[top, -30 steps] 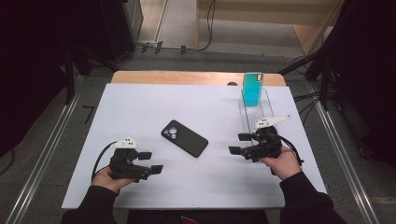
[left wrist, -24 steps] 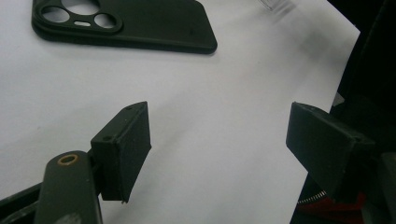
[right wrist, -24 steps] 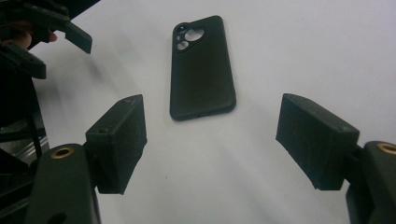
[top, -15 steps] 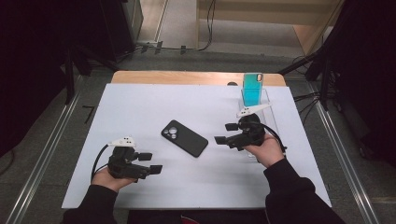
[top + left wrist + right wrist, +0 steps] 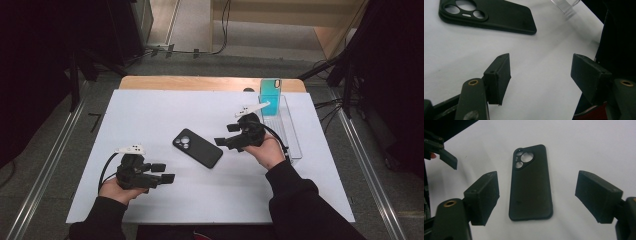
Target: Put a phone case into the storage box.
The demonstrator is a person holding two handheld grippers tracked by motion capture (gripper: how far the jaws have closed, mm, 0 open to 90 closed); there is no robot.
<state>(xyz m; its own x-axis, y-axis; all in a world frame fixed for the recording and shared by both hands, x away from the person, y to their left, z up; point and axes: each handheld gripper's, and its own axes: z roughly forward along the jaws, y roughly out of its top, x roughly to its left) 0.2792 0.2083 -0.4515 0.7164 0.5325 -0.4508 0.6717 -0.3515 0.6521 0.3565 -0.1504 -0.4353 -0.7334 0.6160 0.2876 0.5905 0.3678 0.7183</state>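
Note:
A black phone lies camera-side up in the middle of the white table; it also lies ahead of the jaws in the right gripper view and at the top of the left gripper view. My right gripper hovers just right of it, pointing left. Its jaws have just been opening and stand apart, wider than the phone, without touching it. My left gripper rests at the front left. Its jaws have just been closing a little but stand open with nothing between them.
A clear plastic rack stands at the right side of the table, with a teal phone case upright at its far end. The white sheet covers a wooden tabletop. Metal rails run along both sides.
My right gripper has moved left from beside the clear rack to the black phone's right end. The left hand has stayed in place.

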